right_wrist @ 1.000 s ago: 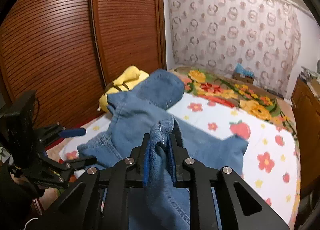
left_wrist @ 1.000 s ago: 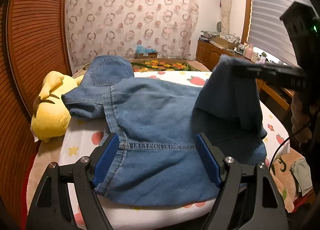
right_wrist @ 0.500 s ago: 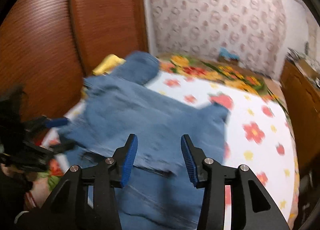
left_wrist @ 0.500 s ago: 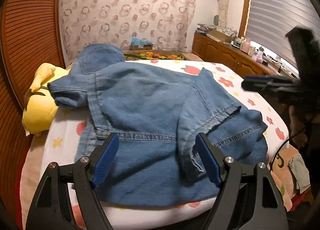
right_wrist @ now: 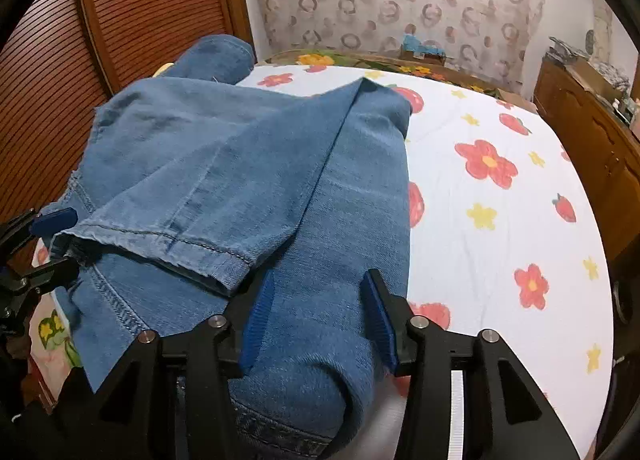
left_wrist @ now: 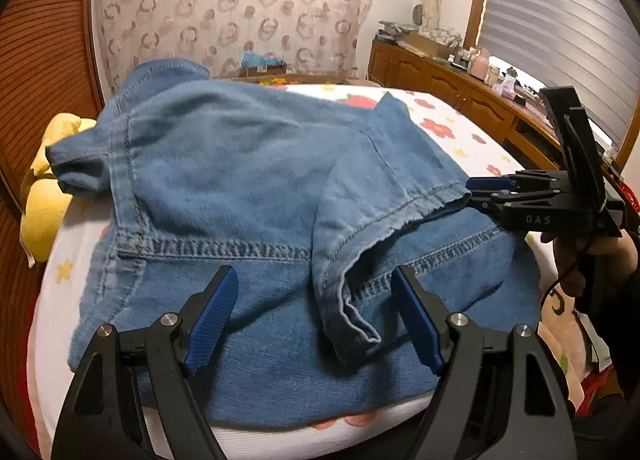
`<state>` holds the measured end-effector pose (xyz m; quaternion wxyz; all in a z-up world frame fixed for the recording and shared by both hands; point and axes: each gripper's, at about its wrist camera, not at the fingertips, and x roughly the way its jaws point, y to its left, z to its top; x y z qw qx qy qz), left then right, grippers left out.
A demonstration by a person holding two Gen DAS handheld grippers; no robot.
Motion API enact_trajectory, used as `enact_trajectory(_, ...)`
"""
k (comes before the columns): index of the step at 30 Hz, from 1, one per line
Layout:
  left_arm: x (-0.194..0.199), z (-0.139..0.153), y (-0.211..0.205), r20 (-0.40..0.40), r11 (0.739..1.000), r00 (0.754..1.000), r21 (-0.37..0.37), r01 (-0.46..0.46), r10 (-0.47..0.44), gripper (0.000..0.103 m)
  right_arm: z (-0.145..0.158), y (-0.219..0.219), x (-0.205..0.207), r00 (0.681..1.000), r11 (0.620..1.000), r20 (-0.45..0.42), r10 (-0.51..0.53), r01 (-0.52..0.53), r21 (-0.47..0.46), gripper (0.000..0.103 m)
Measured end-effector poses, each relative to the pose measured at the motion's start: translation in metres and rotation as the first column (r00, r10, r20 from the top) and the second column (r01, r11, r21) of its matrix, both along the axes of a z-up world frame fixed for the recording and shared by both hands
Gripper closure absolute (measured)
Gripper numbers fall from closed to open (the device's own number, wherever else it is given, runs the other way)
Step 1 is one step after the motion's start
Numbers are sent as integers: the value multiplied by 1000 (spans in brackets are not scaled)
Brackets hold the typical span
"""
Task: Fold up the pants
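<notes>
Blue denim pants, spread on the flower-printed white bedsheet with one hemmed leg laid across, apparently mid-fold; left gripper and right gripper held apart above, nothing gripped.

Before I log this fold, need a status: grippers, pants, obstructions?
Left gripper open, empty. Right gripper open, empty. Jeans on bed, leg hem folded over. Yellow plush touches far edge.

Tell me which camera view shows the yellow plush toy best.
The left wrist view: the yellow plush toy shows at the bed's left edge, partly under the jeans. In the right wrist view only a pale yellow sliver peeks out behind the denim, near the wooden doors.
</notes>
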<state>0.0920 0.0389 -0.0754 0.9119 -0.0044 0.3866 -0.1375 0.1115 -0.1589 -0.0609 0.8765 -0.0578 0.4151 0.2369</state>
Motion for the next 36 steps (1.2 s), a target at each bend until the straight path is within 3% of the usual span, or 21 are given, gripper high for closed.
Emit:
enact_trajectory(8,3,-3,2,6,1000,1000,-20,-7,7,26,-1,0,-3,996,996,4,-94,94,9,35)
enact_trajectory(16,1,-5,4,23,1000,1000,-24,11,-11,65,-4,-10,-8,997,997,15,-69,69,17,35)
enact_trajectory(19,-3,-3,-1,40,999,999,-11,35,-34,71,-3,-19,-10,999,998,10,-54,53,29,35)
enact_trajectory(23,-7,2,-3,65,999,997,13,38,-38,79,6,-21,-15,1000,999,25,-18,17,27,68)
enact_trajectory(25,-8,3,-3,67,999,997,12,36,-37,79,12,-19,-20,999,1000,46,4,-5,19,78)
enact_trajectory(30,-6,0,-4,51,999,998,18,33,-34,79,25,-16,-25,997,998,74,28,-33,58,80)
enact_trajectory(36,-4,2,2,42,1000,999,-22,10,-9,79,24,-9,-16,998,994,45,36,-40,105,80)
